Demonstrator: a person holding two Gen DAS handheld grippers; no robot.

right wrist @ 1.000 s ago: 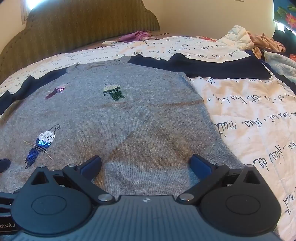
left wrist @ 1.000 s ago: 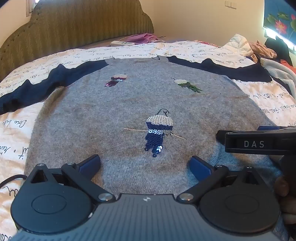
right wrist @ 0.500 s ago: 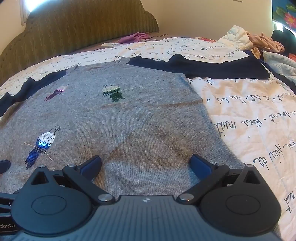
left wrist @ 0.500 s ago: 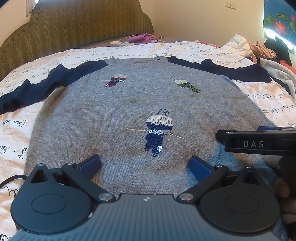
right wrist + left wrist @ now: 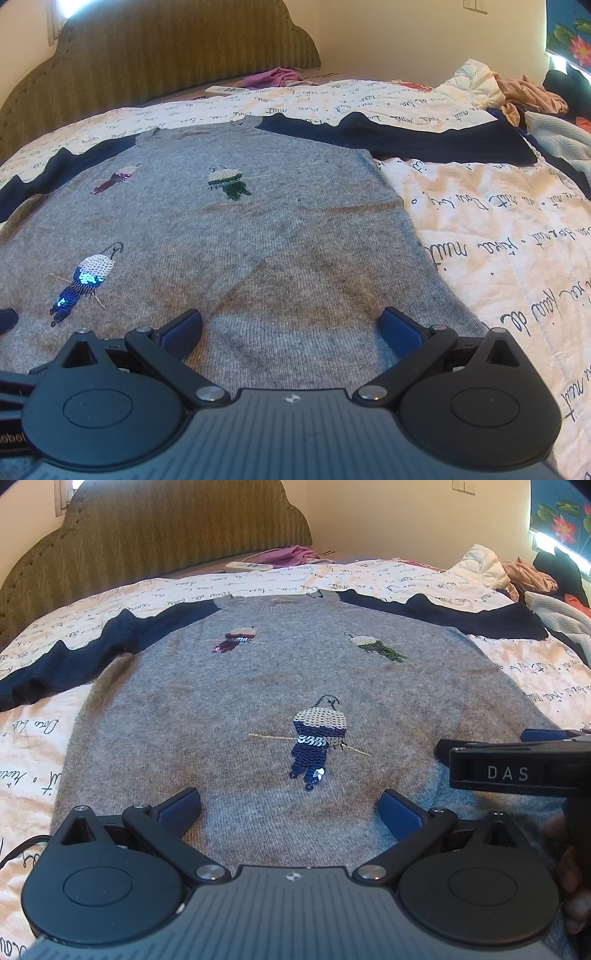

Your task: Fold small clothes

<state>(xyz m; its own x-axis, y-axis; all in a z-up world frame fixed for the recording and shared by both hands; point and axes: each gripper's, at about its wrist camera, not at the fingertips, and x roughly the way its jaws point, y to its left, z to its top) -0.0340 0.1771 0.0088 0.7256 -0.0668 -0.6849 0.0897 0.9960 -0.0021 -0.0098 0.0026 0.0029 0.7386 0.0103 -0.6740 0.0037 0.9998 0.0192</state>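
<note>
Item: sweater, grey body, navy sleeves, three sequin birds on the front. It is lying face up and flat on the quilt, hem toward you, collar at the far end, both sleeves spread out sideways. No fold is showing yet.

Left gripper: you are holding it low over the hem, jaws spread wide, nothing between them. The blue bird is sitting just ahead of the fingers. The left sleeve is lying far ahead and to the left.

Right gripper: you are holding it just beside the left one, also over the hem, jaws equally wide and gripping nothing. The sweater's right edge is running just off its right finger; the right sleeve is stretching across the quilt well ahead and to the right.

Step, as judged: you are starting the first fold, with grasp points not yet taken.

Next move, as judged: each gripper is needing to reach an edge, sleeve or hem corner, and pinch through both knit layers. The knit is looking soft and likely to sag, so a shallow pinch may be slipping.

Also present: clothes pile, far right; headboard, far ahead.
</note>
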